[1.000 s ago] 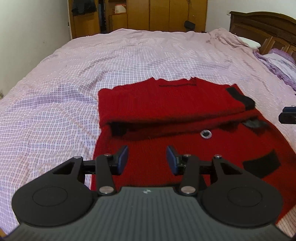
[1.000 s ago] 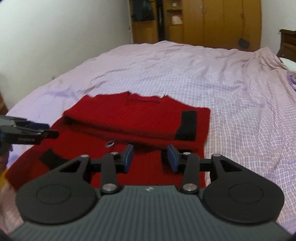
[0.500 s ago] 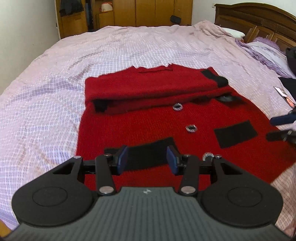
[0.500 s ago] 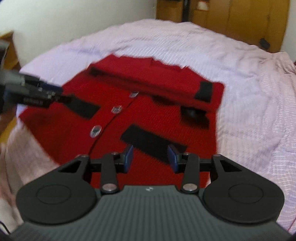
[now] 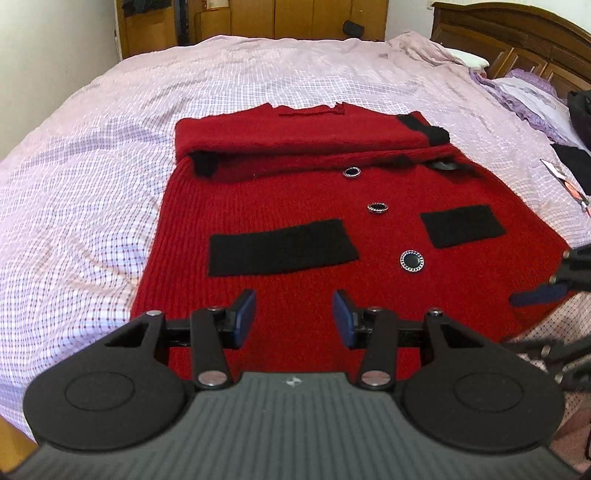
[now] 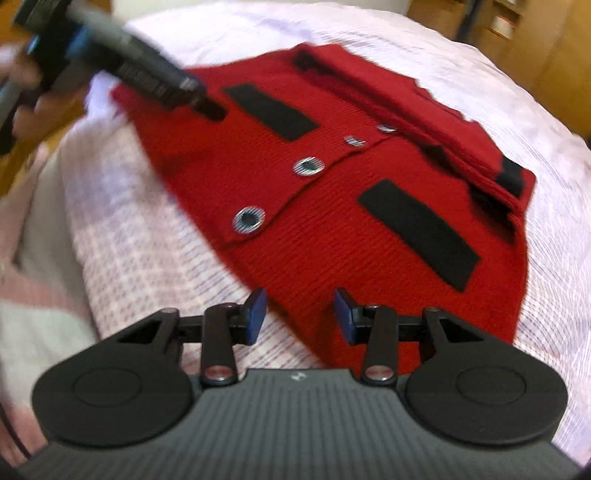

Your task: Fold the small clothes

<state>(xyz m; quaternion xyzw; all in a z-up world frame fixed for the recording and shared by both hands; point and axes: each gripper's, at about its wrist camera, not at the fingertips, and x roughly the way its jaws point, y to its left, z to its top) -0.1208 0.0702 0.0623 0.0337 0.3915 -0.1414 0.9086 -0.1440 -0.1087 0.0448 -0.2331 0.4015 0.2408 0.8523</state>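
Observation:
A red knit cardigan (image 5: 295, 192) with black pocket patches and round buttons lies flat on the bed, its top part folded down over the body. It also shows in the right wrist view (image 6: 369, 229). My left gripper (image 5: 294, 317) is open and empty, just above the cardigan's near hem on the left side. My right gripper (image 6: 300, 314) is open and empty over the hem's right part, at the cardigan's edge. The right gripper's fingertips (image 5: 535, 295) show at the right of the left wrist view. The left gripper shows blurred at the top left of the right wrist view (image 6: 207, 103).
The bed is covered by a pink checked sheet (image 5: 92, 166). A dark wooden headboard (image 5: 517, 40) and purple pillows (image 5: 524, 92) are at the far right. Wooden wardrobes (image 5: 258, 18) stand beyond the bed. Dark items (image 5: 576, 155) lie at the right edge.
Both grippers have pulled back toward the cardigan's near hem, so more of the body, pockets and buttons shows. The right gripper has swung round to the hem's right side. Both stay open.

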